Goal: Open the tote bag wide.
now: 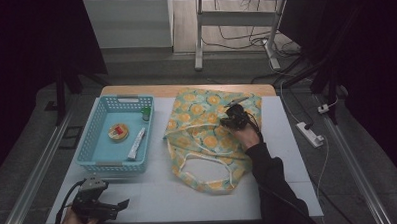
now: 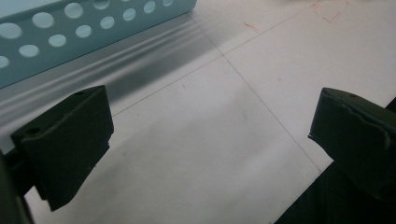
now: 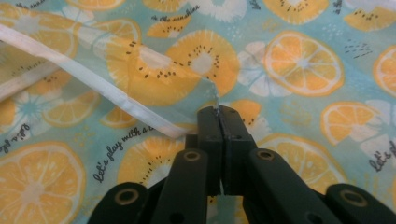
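A tote bag (image 1: 200,139) printed with orange and kiwi slices lies flat on the white table (image 1: 159,193), right of centre, its white handle loop (image 1: 204,157) toward the near side. My right gripper (image 1: 233,121) rests on the bag's upper right part. In the right gripper view its jaws stand pressed together, and the gripper (image 3: 218,109) pinches a small raised fold of the bag's cloth (image 3: 299,70), just right of a white-edged hem (image 3: 107,93). My left gripper (image 1: 121,207) hovers at the near left corner, open, with bare table between its fingers (image 2: 70,140).
A light blue perforated basket (image 1: 95,145) stands left of the bag, its wall (image 2: 70,32) close ahead of the left gripper. It holds a round tin (image 1: 118,132), a white tube (image 1: 136,144) and a small green bottle (image 1: 146,113). A power strip (image 1: 310,134) lies on the floor at right.
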The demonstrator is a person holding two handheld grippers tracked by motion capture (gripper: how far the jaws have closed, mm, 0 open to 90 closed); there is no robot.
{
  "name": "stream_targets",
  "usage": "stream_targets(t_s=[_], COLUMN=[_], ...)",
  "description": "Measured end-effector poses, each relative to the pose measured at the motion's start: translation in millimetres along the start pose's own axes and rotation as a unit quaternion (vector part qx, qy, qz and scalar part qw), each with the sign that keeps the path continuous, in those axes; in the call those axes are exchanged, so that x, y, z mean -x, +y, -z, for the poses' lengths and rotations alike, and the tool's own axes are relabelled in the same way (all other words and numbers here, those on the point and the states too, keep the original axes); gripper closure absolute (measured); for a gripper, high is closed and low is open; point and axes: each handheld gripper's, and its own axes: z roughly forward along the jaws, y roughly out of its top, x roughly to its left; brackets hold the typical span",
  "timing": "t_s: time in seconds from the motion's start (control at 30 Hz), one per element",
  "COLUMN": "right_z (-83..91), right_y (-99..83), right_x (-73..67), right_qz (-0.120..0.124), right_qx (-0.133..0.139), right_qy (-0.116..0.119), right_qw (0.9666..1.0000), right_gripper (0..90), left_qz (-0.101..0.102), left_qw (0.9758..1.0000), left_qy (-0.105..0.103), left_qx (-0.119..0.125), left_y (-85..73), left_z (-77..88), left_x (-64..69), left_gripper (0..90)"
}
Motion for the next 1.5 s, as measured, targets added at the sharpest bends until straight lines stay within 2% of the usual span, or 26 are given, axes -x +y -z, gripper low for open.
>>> stream_targets(t_s=[0.07,0.13,0.17,0.23,0.27,0.37,0.4,0.43,0.53,0.6,0.7,0.73,0.77,0.9,1.07,1.1,1.3,1.43,1.5], right_z=[4.3,7.2,13.5,16.5,21.5,26.1,28.1,32.4,37.6,42.8,46.7,47.1,47.1,48.6,50.7,51.1,51.9,47.6,42.9], right_y=[2.9,4.7,7.9,9.3,11.1,12.3,12.7,13.6,14.5,14.8,13.5,12.4,12.4,8.0,3.1,0.1,-8.8,-16.1,-19.6], right_x=[0.1,0.0,-1.1,-1.7,-3.9,-6.2,-7.2,-9.9,-13.8,-17.6,-23.7,-28.1,-28.1,-40.5,-53.8,-59.0,-68.6,-75.9,-80.4], right_qz=[-0.004,-0.007,-0.007,-0.004,0.0,0.001,0.001,0.0,0.002,0.0,-0.004,-0.002,-0.002,0.007,0.022,0.026,0.031,0.038,0.045], right_qx=[0.009,0.015,0.025,0.03,0.037,0.042,0.043,0.049,0.053,0.058,0.051,0.039,0.039,0.025,0.014,0.008,-0.002,-0.018,-0.027], right_qy=[-0.001,0.0,-0.002,-0.003,-0.008,-0.011,-0.009,0.004,0.013,0.024,0.042,0.049,0.049,0.054,0.074,0.074,0.072,0.08,0.073], right_qw=[1.0,0.9999,0.9997,0.9995,0.9993,0.9991,0.999,0.9988,0.9985,0.998,0.9978,0.9981,0.9981,0.9982,0.9969,0.9969,0.9969,0.9959,0.9959], right_gripper=[77.9,74.8,68.5,66.1,58.7,53.9,51.1,44.5,40.8,34.9,24.4,17.6,17.6,5.5,0.6,0.0,0.0,0.0,0.0], left_qz=[0.001,0.001,0.0,0.0,-0.001,-0.002,-0.002,-0.002,-0.002,-0.002,-0.002,-0.002,-0.002,-0.003,-0.002,-0.001,0.006,0.007,0.006], left_qw=[1.0,1.0,1.0,1.0,1.0,1.0,1.0,1.0,1.0,1.0,1.0,1.0,1.0,1.0,1.0,1.0,0.9999,0.9999,0.9999], left_qy=[-0.001,0.0,0.0,0.001,0.001,0.001,0.001,0.001,0.001,0.001,0.001,0.001,0.001,0.001,0.001,0.001,-0.006,-0.008,-0.008], left_qx=[0.001,0.001,0.0,-0.001,-0.001,-0.001,-0.001,-0.001,-0.001,-0.001,-0.001,-0.001,-0.001,-0.001,0.0,0.001,0.007,0.008,0.008], left_y=[-0.1,-0.1,0.0,0.1,0.1,0.2,0.2,0.1,0.2,0.2,0.4,0.4,0.5,0.7,0.6,0.6,0.1,0.1,0.2], left_z=[0.1,0.0,0.0,-0.1,-0.1,-0.2,-0.2,-0.2,-0.2,-0.3,-0.5,-0.5,-0.5,-0.6,-0.4,-0.3,0.7,1.0,0.5], left_x=[-0.2,-0.2,-0.1,0.2,0.4,0.7,0.8,0.7,0.6,0.8,0.9,0.9,0.9,0.9,0.5,0.4,-1.7,-2.3,-1.9], left_gripper=[0.0,0.0,0.0,0.0,0.0,0.0,0.0,0.0,0.0,0.0,0.0,0.0,0.0,0.0,0.0,0.0,0.0,0.0,0.0])
